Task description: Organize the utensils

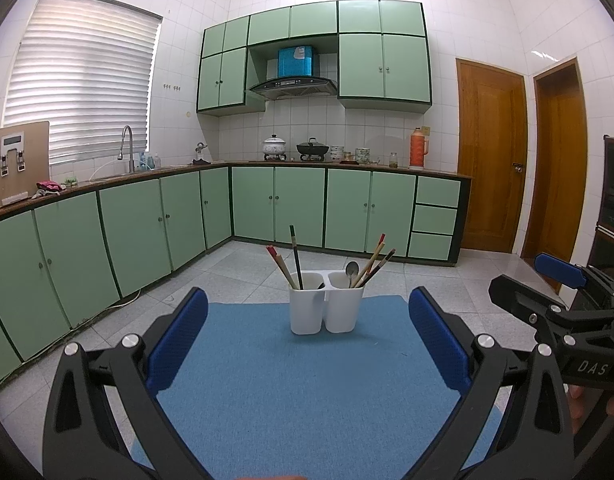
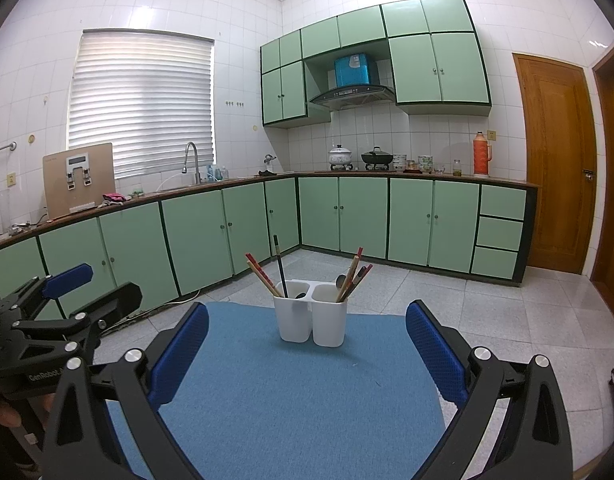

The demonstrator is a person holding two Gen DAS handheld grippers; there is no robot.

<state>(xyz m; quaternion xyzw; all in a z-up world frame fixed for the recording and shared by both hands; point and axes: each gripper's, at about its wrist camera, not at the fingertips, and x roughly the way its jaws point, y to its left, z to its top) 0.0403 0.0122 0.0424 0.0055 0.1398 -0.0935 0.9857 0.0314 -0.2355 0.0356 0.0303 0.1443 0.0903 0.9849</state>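
Both tongs, left [image 1: 307,344] and right [image 2: 307,348], gape empty above the blue tabletop [image 1: 267,392]. Straight ahead, roughly equidistant, stands the white 2-cup holder [image 1: 326,306] (chopsticks [image 1: 373,262] upright, leaning outward), spoon [image 1: 351,270] in its right cup.

You get bright, even light in both views — daylight glows through the blinds [image 1: 81,80], blown out near white. Glare streaks the wall tiles [image 2: 147,12] and the glossy floor [image 1: 523,268]. Shadows stay faint. Fisheye bends the cabinets [image 2: 439,68] — corners go black.
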